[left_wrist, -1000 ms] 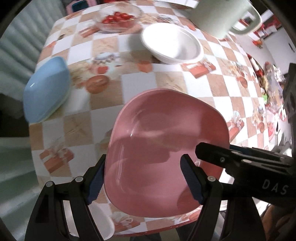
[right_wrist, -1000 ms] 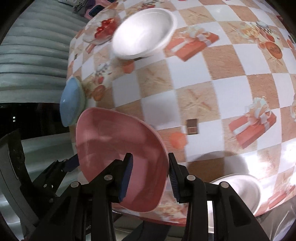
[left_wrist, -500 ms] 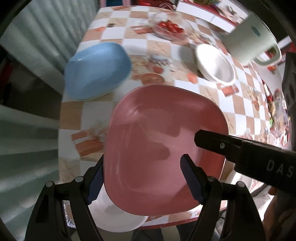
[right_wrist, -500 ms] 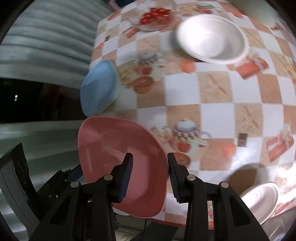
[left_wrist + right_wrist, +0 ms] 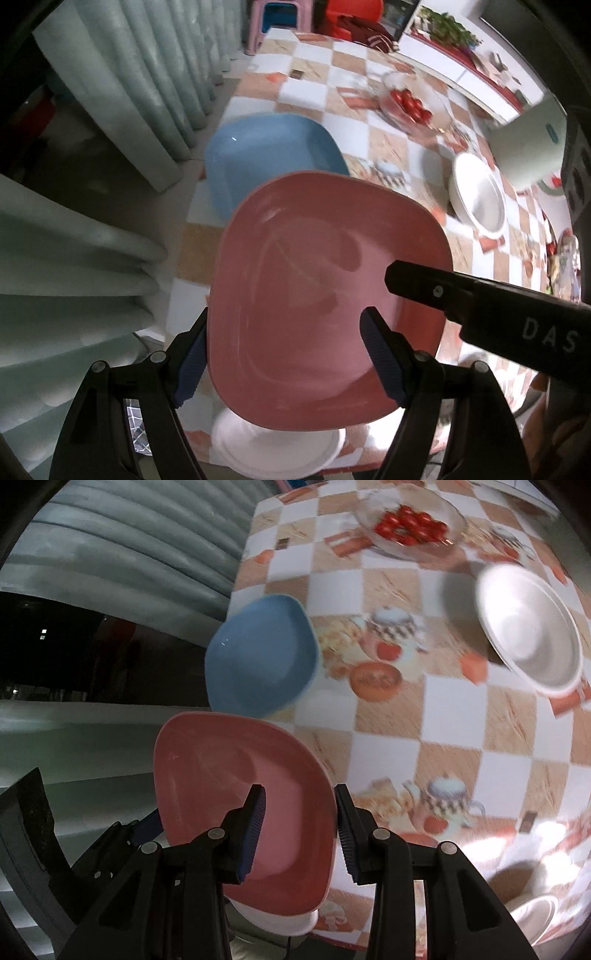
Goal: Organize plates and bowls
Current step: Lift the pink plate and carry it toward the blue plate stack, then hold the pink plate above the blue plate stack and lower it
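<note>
Pink plate (image 5: 314, 266) between both grippers' jaws, above the blue plate (image 5: 266, 155)

pink plate (image 5: 317, 258), blue plate (image 5: 266, 155), checked tablecloth (image 5: 443, 716)

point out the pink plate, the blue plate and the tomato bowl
pink plate (image 5: 314, 266): left wrist view, centre of its well.
blue plate (image 5: 258, 657): right wrist view, middle of its inside.
tomato bowl (image 5: 452, 524): right wrist view, clear right rim.
</note>
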A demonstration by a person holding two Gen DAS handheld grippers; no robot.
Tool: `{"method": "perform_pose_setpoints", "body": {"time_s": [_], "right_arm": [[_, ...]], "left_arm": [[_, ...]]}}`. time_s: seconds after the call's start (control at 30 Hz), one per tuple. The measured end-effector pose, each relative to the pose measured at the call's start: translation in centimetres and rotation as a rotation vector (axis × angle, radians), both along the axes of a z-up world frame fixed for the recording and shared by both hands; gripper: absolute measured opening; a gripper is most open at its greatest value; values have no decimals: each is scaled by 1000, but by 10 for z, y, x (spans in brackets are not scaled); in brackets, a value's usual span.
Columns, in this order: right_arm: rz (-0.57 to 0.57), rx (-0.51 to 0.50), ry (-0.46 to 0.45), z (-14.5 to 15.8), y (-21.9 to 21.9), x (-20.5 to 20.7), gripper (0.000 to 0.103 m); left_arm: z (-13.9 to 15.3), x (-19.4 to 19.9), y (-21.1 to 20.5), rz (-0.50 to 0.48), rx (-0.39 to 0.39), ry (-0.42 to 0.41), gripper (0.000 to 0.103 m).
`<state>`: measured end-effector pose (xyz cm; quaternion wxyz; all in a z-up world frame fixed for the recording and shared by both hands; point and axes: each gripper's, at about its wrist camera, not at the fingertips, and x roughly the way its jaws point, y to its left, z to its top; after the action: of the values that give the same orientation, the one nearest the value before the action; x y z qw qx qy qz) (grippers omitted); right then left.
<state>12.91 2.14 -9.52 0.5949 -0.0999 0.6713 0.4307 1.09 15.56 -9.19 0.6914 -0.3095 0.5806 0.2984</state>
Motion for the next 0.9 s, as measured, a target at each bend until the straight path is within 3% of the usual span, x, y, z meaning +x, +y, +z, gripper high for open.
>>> {"method": "perform_pose_setpoints", "body": {"time_s": [0.27, 0.77, 0.9], "right_arm": [[24, 15, -14, -6, 42, 15, 41], [84, 8, -106, -31, 107, 34, 41], [106, 10, -143, -34, 125, 38, 45]], "left_arm": [[-5, 12, 38, 53, 26, -21, 80], [-42, 27, 90, 157, 21, -21, 80], [-48, 32, 100, 181, 15, -31, 80]]}}
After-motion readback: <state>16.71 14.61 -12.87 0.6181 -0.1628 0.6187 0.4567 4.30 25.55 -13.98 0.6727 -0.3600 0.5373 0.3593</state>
